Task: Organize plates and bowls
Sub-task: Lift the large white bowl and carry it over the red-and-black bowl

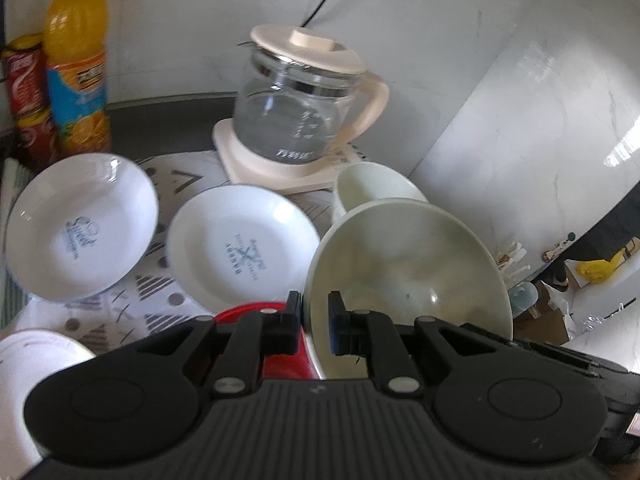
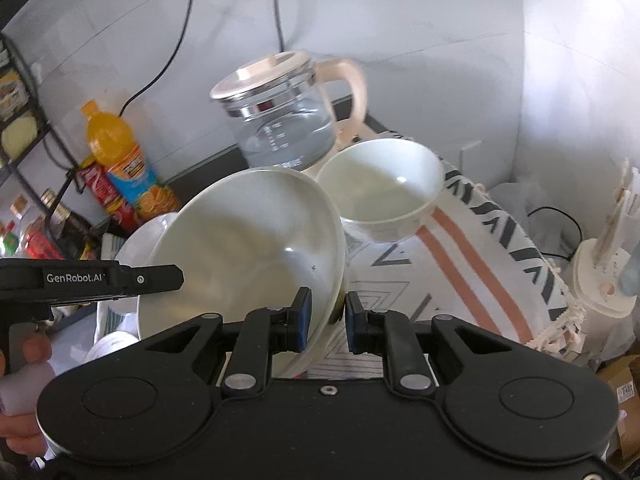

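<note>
A large cream bowl point(image 1: 408, 264) point(image 2: 248, 240) hangs tilted above the cloth, held from two sides. My left gripper point(image 1: 314, 320) is shut on its rim. In the right wrist view my right gripper point(image 2: 326, 316) is shut on the opposite rim, and the left gripper point(image 2: 176, 278) reaches in from the left edge. A smaller cream bowl point(image 1: 372, 184) point(image 2: 380, 188) stands just behind. Two white plates with blue print point(image 1: 80, 228) point(image 1: 240, 248) lie to the left. A red dish point(image 1: 256, 308) shows under the left fingers, mostly hidden.
A glass kettle point(image 1: 304, 108) point(image 2: 280, 120) with a cream lid stands on its base at the back. An orange juice bottle point(image 1: 76, 60) and a red snack can point(image 1: 28, 100) stand far left. A patterned cloth point(image 2: 460, 280) covers the counter. A white dish point(image 1: 32, 360) lies near left.
</note>
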Available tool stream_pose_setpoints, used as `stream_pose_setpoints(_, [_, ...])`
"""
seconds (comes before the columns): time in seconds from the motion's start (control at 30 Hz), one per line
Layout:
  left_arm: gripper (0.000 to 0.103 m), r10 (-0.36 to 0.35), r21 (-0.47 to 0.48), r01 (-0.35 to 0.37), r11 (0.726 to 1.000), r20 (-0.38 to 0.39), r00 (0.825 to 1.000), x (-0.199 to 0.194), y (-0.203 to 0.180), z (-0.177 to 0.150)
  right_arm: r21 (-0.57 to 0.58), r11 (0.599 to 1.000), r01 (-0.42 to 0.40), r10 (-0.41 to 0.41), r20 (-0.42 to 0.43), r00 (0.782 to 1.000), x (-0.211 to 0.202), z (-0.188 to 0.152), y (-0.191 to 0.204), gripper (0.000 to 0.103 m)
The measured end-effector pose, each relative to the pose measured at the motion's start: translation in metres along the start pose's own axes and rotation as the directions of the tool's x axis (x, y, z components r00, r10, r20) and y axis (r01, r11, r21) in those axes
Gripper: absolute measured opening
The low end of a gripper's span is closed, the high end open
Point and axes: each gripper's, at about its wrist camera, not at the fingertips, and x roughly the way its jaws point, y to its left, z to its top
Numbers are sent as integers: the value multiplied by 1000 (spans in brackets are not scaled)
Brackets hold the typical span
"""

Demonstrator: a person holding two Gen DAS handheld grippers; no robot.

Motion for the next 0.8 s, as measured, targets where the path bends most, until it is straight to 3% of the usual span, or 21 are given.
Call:
stream_pose_setpoints(0.47, [12, 57, -76, -59, 995, -32, 998, -25, 31, -25, -98, 992, -74, 62, -122, 991, 10, -14, 30, 18])
stream_pose_setpoints(0.8, [12, 80, -128, -93, 987, -103, 992, -21, 49, -42, -121, 990, -69, 43, -207, 977, 26, -24, 38, 19])
